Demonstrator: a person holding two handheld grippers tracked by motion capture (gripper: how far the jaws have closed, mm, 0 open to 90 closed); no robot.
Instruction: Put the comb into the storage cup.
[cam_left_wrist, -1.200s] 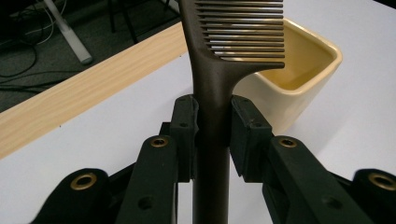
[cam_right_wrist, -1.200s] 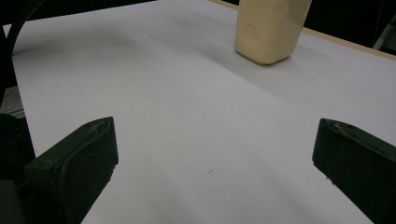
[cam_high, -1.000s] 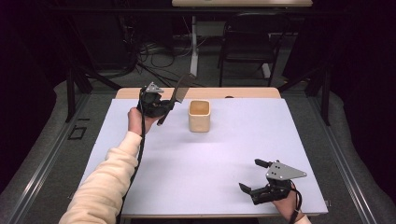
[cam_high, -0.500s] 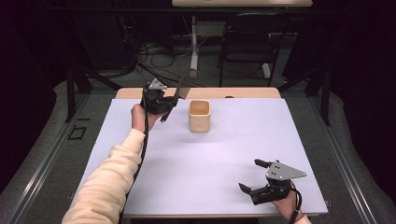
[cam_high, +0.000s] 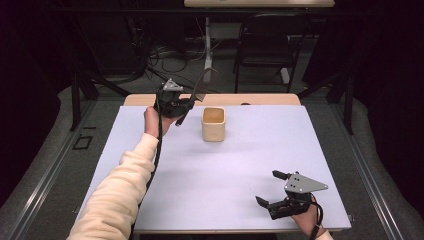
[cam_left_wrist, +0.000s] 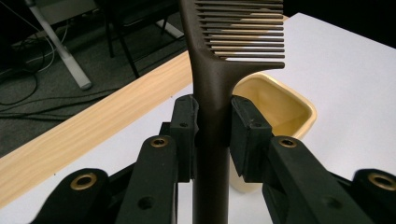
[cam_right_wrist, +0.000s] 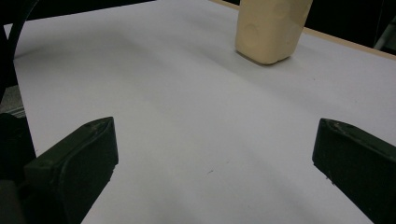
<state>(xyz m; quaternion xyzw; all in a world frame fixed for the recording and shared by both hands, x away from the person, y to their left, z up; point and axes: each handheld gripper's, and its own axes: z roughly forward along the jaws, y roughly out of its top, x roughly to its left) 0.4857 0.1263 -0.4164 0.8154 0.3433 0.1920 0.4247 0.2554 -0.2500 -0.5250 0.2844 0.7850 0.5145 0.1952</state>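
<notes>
- Currently, a dark comb is pinched by its handle between the left tongs, as is seen in the left gripper view; the pads are pressed against both sides of the handle.
- The comb is held off the desk, with its teeth uppermost and its handle running down between the jaws.
- In the high view, the left tongs are held at the far left part of the desk, just left of a cream cup; the comb is tilted, its toothed end rising up and toward the right.
- The cup is seen just behind the comb in the left gripper view; it stands upright on the white desk, open at the top.
- The right tongs are held near the near right corner of the desk, well apart from the cup, with the jaws spread wide and nothing between them.
- In the right gripper view, the right tongs are seen low over bare white desk, and the cup stands far ahead.
</notes>
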